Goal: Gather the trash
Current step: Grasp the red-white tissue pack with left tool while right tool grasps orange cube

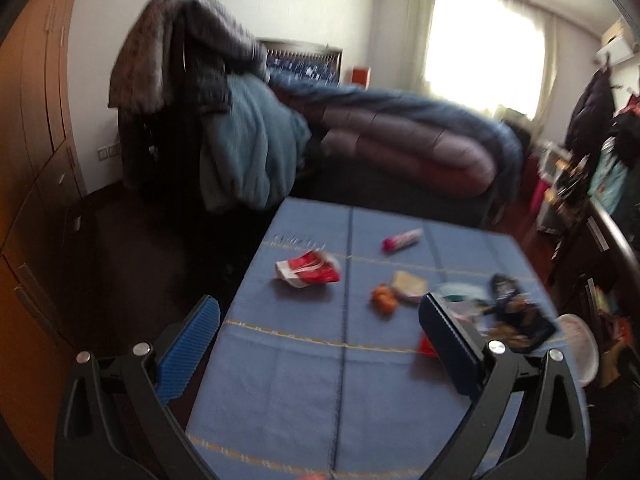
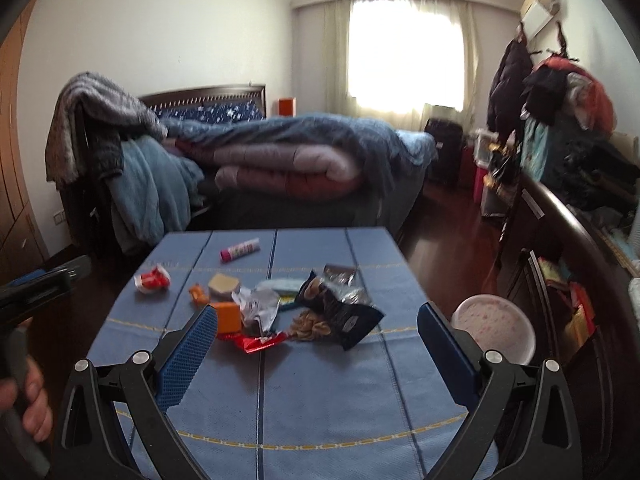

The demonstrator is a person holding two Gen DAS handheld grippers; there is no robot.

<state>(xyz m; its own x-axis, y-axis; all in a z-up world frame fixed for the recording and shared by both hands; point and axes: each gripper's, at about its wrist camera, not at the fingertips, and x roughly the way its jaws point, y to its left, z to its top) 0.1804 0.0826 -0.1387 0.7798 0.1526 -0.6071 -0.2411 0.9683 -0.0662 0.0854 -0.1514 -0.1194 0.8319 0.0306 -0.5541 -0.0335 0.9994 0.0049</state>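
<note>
While both grippers hang above the near edge of the blue tablecloth [image 2: 320, 400], neither has anything between its fingers: the left gripper [image 1: 320, 344] is spread wide and so is the right gripper [image 2: 318, 344], which looks like readiness for a first pick. Trash lies scattered mid-table, presumably dumped there for collecting: a dark snack bag [image 2: 340, 312] with chips spilling from it, a red foil wrapper [image 2: 260, 342] just in front, a crumpled red-and-white packet [image 2: 152, 278] off to the left, an orange block [image 2: 228, 316], and a pink tube [image 2: 240, 250] well apart near the far edge. Beside the table's right edge sits a round white bin [image 2: 496, 332], probably the place it all goes; its inside is hard to read. Motion blur smears the left view, and the right finger there covers part of the pile
</note>
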